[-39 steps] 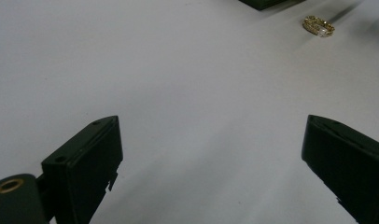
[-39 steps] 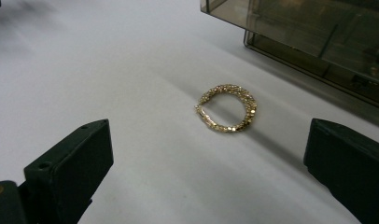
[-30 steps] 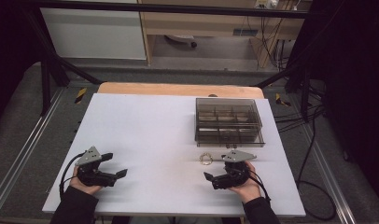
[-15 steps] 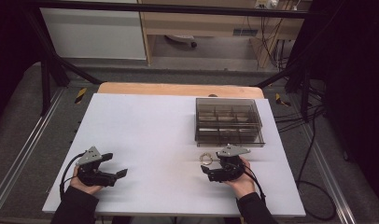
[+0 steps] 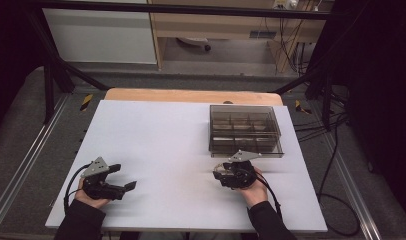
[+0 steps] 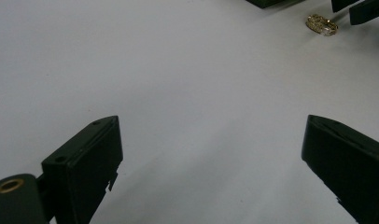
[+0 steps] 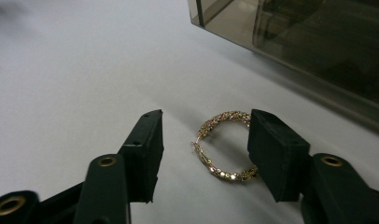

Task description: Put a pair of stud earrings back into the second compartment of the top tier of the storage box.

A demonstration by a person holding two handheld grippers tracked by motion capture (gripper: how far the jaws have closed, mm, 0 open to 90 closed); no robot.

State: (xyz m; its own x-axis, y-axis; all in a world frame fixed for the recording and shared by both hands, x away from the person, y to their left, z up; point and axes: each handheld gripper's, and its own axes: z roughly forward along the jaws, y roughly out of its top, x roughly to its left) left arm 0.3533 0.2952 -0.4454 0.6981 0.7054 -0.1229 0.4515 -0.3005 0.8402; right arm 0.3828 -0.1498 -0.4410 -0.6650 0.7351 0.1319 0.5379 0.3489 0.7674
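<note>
A gold beaded bracelet lies flat on the white table, just in front of a smoky clear compartment box. My right gripper straddles it: the bracelet sits between the jaws, the right jaw at its edge, the left jaw a gap away. These jaws have just been closing and do not squeeze it. In the high view the right gripper sits near the box's front left corner. My left gripper rests at the table's near left, wide open with nothing between its jaws. The bracelet also shows far off in the left gripper view.
The box's tinted wall stands close behind the bracelet to the right. A wooden strip borders the table's far edge. Cables trail off the table's right side.
My right gripper has slid forward and slightly left, up to the bracelet, and its jaws have narrowed around it. The left gripper has stayed put.
</note>
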